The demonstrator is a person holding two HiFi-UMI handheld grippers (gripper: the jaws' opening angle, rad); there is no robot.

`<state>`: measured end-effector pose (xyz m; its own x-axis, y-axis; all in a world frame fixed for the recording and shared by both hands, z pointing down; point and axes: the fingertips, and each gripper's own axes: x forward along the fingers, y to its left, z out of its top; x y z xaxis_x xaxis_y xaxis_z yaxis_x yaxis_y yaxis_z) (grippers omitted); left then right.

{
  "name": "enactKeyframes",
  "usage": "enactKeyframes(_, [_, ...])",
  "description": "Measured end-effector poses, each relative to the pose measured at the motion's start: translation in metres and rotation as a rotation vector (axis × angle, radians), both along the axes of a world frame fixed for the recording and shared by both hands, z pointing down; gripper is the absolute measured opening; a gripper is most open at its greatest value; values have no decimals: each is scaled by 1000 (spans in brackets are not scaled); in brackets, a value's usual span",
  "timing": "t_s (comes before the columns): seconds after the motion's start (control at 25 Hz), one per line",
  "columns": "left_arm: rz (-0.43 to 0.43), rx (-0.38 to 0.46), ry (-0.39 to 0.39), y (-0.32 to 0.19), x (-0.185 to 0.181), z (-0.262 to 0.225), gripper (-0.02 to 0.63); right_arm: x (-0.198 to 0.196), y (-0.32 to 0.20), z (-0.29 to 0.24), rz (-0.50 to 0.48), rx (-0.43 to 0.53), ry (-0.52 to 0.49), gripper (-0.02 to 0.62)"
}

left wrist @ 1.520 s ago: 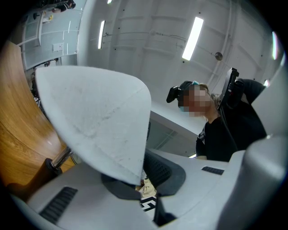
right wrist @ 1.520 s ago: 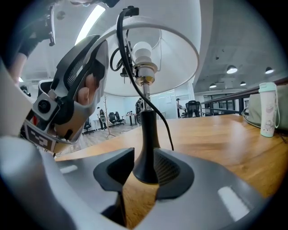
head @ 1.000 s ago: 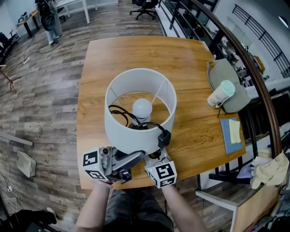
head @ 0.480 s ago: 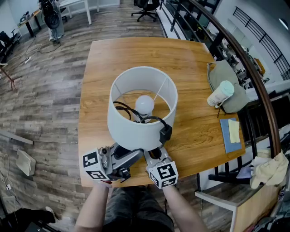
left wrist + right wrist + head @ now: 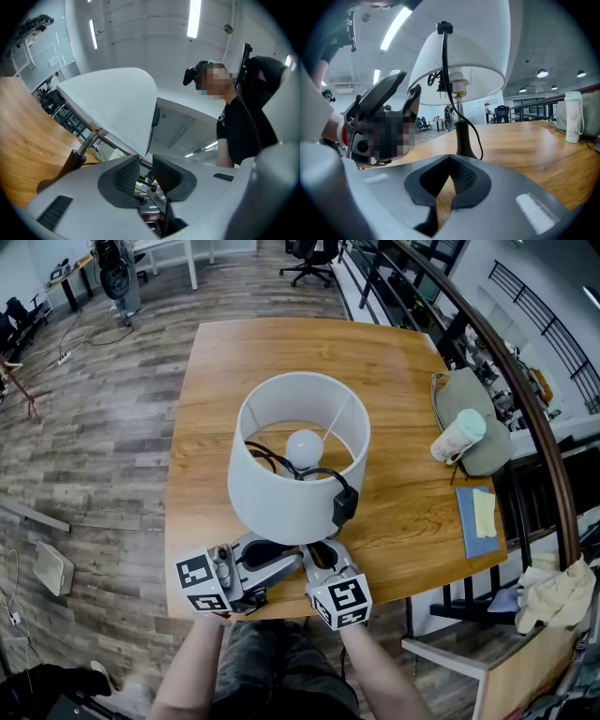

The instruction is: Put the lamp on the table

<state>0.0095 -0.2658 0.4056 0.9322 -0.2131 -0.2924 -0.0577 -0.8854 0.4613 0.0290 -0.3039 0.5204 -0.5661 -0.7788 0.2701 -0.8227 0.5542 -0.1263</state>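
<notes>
The lamp (image 5: 298,493) stands upright on the wooden table (image 5: 394,371), near the middle of its near edge, with its white drum shade open to the head view. The round bulb (image 5: 305,446) shows inside the shade. A black cord (image 5: 281,465) loops inside the shade and passes over its near rim, where a black switch block (image 5: 344,505) hangs against the outer wall. In the right gripper view the same cord runs down beside the lamp's dark stem (image 5: 461,136) to the tabletop. The left gripper (image 5: 146,161) sits low at the near side of the lamp, tilted upward. Its ribbed pads are a little apart with nothing pressed between them, and the shade's lower rim is just above the tips. The right gripper (image 5: 450,164) lies beside it, aimed at the stem. Its jaws are clenched together at the tips and empty, with bare wood showing behind them. Well apart at the table's right side, a pale tumbler (image 5: 457,435) lies on a grey-green bag (image 5: 478,390). A blue notebook (image 5: 476,532) carrying a yellow note (image 5: 486,510) lies nearer the table's edge.
</notes>
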Motion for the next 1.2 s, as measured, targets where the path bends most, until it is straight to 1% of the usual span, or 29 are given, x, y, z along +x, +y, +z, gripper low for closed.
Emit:
enactKeyframes(0.12, [-16,-14,-29,4,0,10,64,3,3,-2,0,4,-1,6])
enactKeyframes(0.28, [-59,-19,-101,5,0,26,62,6,6,-4,1,10,-3,6])
enactKeyframes(0.36, [-74,-24,-122,5,-1,32,39,8,8,-5,2,13,-3,6])
enactKeyframes(0.4, [-83,-29,-130,5,-2,34,9,8,9,-6,2,16,-3,6])
enactKeyframes(0.44, [-93,-33,-138,5,-3,36,-3,9,9,-8,2,18,-4,6])
enactKeyframes(0.52, [-119,-40,-157,4,-5,40,-3,11,12,-11,0,25,-5,6])
enactKeyframes(0.76, [-244,-44,-225,0,-17,48,-3,14,21,-21,-5,46,-3,6])
enactKeyframes(0.84, [-287,-31,-258,-1,-22,49,-3,15,25,-25,-8,55,2,6])
enactKeyframes(0.96, [-374,-2,-314,-4,-29,47,-3,17,31,-33,-14,72,15,6])
enactKeyframes(1.08, [-464,3,-362,-4,-37,49,-3,22,38,-43,-11,91,14,6])
enactKeyframes(1.2, [-516,10,-377,0,-43,45,-3,26,46,-54,-5,110,13,6])
